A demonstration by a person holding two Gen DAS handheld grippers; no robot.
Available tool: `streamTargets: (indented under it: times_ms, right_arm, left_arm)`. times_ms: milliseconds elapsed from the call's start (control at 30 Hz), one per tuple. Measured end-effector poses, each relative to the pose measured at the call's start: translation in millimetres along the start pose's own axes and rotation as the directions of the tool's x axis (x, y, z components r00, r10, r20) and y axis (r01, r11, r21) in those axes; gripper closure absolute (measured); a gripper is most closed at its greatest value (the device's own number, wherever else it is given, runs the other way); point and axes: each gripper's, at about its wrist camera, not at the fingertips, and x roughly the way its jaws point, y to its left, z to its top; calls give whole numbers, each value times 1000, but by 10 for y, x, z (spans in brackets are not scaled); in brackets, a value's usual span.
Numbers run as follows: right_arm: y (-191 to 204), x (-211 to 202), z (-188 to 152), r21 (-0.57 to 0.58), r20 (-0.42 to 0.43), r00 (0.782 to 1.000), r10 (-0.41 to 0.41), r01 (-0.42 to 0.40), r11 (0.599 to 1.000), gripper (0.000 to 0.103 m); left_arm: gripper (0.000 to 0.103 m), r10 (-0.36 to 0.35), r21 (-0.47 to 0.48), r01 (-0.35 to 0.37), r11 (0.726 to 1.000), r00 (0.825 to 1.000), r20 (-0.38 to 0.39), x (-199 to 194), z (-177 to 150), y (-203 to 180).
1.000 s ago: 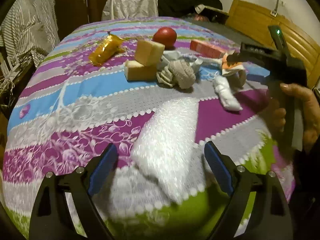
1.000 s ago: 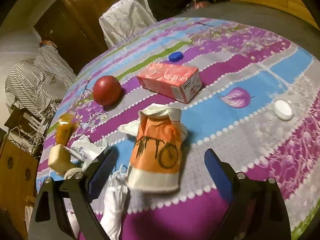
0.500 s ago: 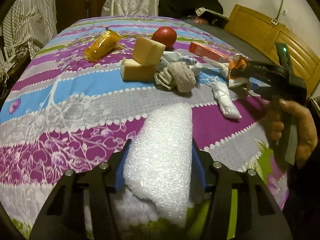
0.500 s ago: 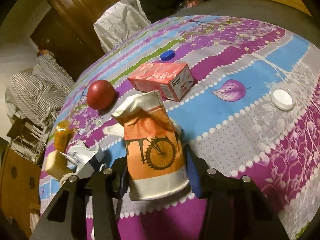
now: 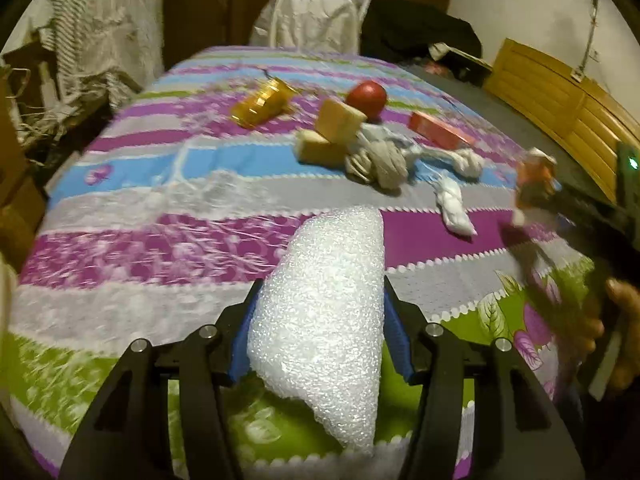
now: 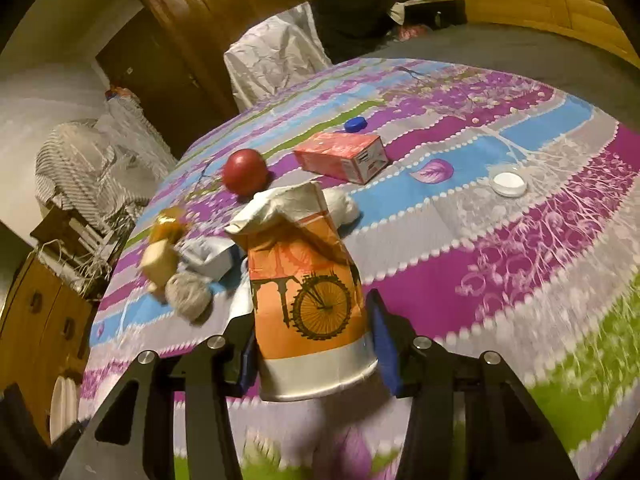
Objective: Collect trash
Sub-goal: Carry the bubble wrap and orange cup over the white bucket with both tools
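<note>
the left gripper (image 5: 318,344) has its blue pads pressed against both sides of a sheet of white bubble wrap (image 5: 324,312), its jaws partly closed around it after just closing in within the past second; the wrap stands up between the fingers and hangs down below them over the striped bedspread (image 5: 140,208). ahead of it and to the left lies a yellow crumpled wrapper (image 5: 262,104). straight ahead sit two tan sponge blocks (image 5: 332,136), one leaning on the other, with a grey ball of yarn (image 5: 384,164) just beside them and a red ball (image 5: 366,96) behind. ahead to the right are a red carton (image 5: 440,134), a knotted white cloth (image 5: 454,208), and, far right, blurred, a hand (image 5: 616,336) with the other tool.

the right gripper (image 6: 316,344) likewise has just closed partway and now clamps a crumpled orange paper cup (image 6: 308,292) with a bicycle print, its base toward the camera, pads touching both sides. ahead to the left are the yarn and a sponge, blurred. ahead, past the cup, lie the red ball, the red carton and a blue bottle cap (image 6: 355,124). ahead to the right, well apart, rests a white lid (image 6: 508,182).
</note>
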Motion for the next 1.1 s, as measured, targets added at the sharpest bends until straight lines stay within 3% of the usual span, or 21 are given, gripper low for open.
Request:
streamTargets:
  times_ms: [200, 467, 700, 1100]
  right_arm:
    - [341, -215, -204, -71, -20, 998, 63, -65, 995, 54]
    - [1082, -400, -410, -181, -72, 984, 162, -172, 968, 54]
    - [1698, -538, -614, -274, -133, 972, 196, -226, 935, 54]
    - [2386, -655, -878, -376, -199, 955, 221, -283, 883, 54]
  left_arm:
    - [51, 127, -52, -125, 991, 991, 30, -254, -1, 127]
    - [50, 260, -88, -254, 963, 964, 63, -595, 58, 318]
    - [50, 311, -108, -299, 948, 944, 107, -874, 110, 479]
    - [50, 376, -181, -349, 919, 916, 140, -1193, 84, 877]
